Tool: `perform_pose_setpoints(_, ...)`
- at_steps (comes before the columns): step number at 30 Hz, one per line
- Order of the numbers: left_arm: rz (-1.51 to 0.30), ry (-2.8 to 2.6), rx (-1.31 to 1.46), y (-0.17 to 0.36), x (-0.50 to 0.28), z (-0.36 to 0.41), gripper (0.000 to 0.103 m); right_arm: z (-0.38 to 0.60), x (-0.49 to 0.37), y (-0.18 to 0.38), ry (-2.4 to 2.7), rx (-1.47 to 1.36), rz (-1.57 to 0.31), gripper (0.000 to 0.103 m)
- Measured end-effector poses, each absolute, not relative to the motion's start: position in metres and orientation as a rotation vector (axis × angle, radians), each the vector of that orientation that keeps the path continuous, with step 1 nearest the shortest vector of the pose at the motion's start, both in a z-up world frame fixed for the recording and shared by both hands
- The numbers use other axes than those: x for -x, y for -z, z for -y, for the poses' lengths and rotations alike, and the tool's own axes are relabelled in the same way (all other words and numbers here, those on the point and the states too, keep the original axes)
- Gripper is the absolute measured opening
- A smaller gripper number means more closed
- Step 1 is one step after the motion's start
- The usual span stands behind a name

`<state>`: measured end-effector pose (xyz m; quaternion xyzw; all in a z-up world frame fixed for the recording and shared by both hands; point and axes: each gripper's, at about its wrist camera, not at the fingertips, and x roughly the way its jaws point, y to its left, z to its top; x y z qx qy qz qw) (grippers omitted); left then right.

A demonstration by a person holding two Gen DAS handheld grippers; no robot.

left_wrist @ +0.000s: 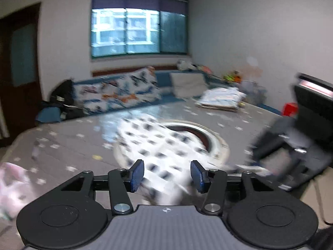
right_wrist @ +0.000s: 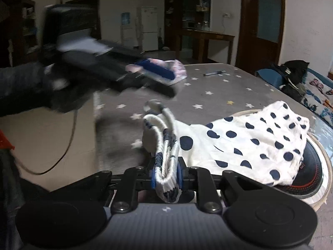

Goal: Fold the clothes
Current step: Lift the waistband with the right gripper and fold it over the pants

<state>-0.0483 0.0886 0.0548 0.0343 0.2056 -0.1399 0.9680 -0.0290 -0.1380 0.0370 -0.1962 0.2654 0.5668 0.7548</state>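
Note:
A white garment with dark blue dots lies on the grey star-patterned bed, draped partly over a round white device. My right gripper is shut on its ribbed waistband edge, which stands bunched between the blue pads. In the left wrist view the same garment lies blurred just beyond my left gripper, which is open with the cloth below the gap. The left gripper also shows blurred in the right wrist view; the right one shows at the edge of the left wrist view.
A pink garment lies at the bed's near left corner. Folded clothes and pillows sit at the far side. A patterned blanket and a black bag lie by the window wall. A pen rests on the bed.

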Motion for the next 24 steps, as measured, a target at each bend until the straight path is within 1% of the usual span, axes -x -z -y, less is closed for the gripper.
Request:
perform_pose_setpoints(5, -0.476, 0.261, -0.084, -0.051, 0.026, -0.090, 0.054, 0.149, 0.062, -0.050, -1.336, 0.448, -0.587, 0.017)
perform_pose_setpoints(12, -0.565, 0.366, -0.175, -0.017, 0.004, -0.058, 0.053, 0.163, 0.098, -0.075, -1.429, 0.427, -0.587, 0.017)
perform_pose_setpoints(20, -0.661, 0.406, -0.271, 0.022, -0.002, -0.044, 0.052, 0.178, 0.085, -0.103, -1.427, 0.333, -0.572, 0.017)
perform_pose_setpoints(24, -0.676, 0.411, -0.226, 0.024, -0.003, -0.057, 0.052, 0.182, 0.068, -0.116, -1.404, 0.298, -0.549, 0.017)
